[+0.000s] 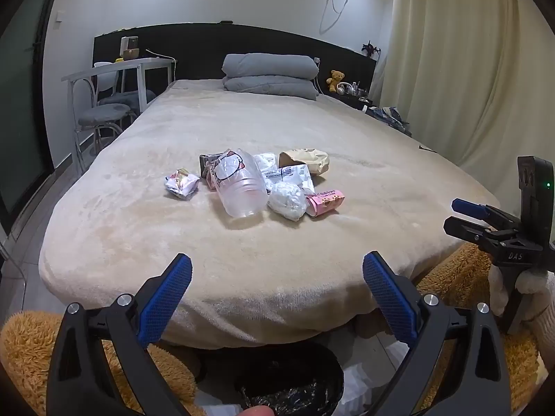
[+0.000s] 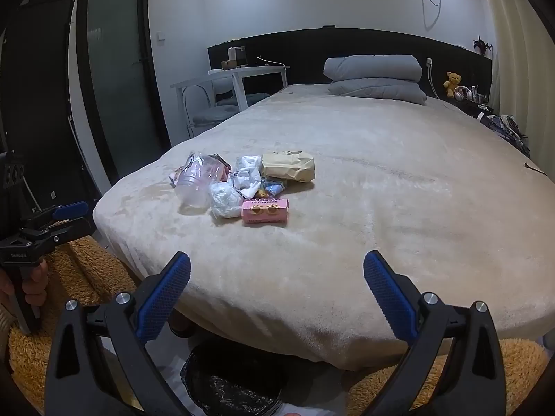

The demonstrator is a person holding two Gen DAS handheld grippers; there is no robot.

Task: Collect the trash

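Observation:
A heap of trash lies on the beige bed [image 1: 312, 242]: a clear plastic cup [image 1: 239, 187] on its side, a crumpled white tissue ball [image 1: 287, 201], a pink cookie box [image 1: 324, 201], a tan paper bag [image 1: 305, 160], a white plastic wrapper [image 1: 288, 175] and a crinkled foil wrapper [image 1: 181, 183]. The right wrist view shows the same cup [image 2: 197, 183], tissue ball [image 2: 225, 201], pink box [image 2: 265, 210] and tan bag [image 2: 289, 166]. My left gripper [image 1: 277, 277] and right gripper [image 2: 277, 277] both hang open over the bed's foot edge, short of the heap, with nothing between their fingers.
A black-lined trash bin [image 1: 288, 384] stands on the floor below the bed's foot, also seen as the bin [image 2: 236, 381]. An orange shaggy rug [image 2: 79, 267] covers the floor. Grey folded bedding [image 1: 270, 76] lies at the headboard, a white desk with chairs [image 1: 118, 79] to the left.

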